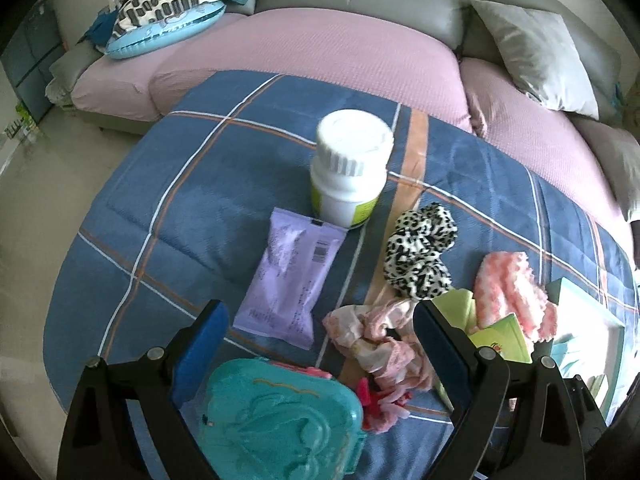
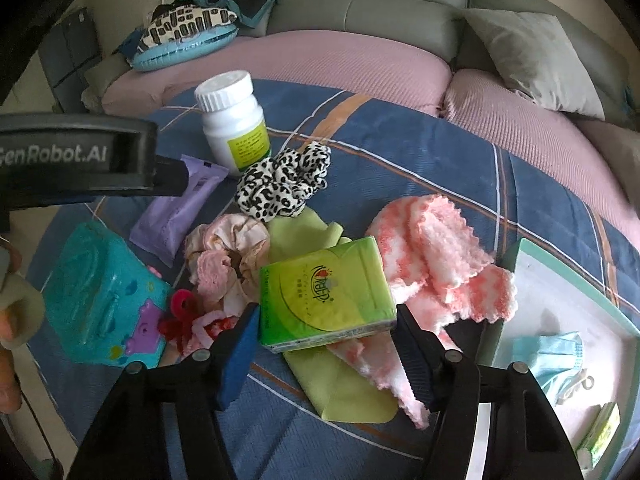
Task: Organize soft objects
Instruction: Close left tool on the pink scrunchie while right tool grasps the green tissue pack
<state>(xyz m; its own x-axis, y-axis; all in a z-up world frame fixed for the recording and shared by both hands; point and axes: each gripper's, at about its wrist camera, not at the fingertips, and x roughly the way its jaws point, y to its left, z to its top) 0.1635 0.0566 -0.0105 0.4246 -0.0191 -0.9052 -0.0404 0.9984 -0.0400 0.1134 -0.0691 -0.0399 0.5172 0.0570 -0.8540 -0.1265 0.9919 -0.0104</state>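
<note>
My right gripper [image 2: 326,322] is shut on a green tissue pack [image 2: 324,300] and holds it above a yellow-green cloth [image 2: 344,388] and a pink-and-white cloth [image 2: 432,256]. My left gripper [image 1: 320,328] is open and empty, over a pale pink scrunchie [image 1: 376,340] and a teal plastic case [image 1: 280,420]. A leopard-print scrunchie [image 1: 420,252] and a purple wipes pack [image 1: 288,280] lie further out. A white tray [image 2: 560,312] at the right holds a blue face mask [image 2: 556,356] and another green pack [image 2: 600,432].
A white pill bottle [image 1: 348,168] stands on the blue plaid blanket [image 1: 160,200]. A small red scrunchie [image 2: 180,312] lies by the teal case. Behind is a sofa with pink covers [image 1: 320,48], a grey cushion [image 1: 540,56] and a pile of clothes [image 1: 172,4].
</note>
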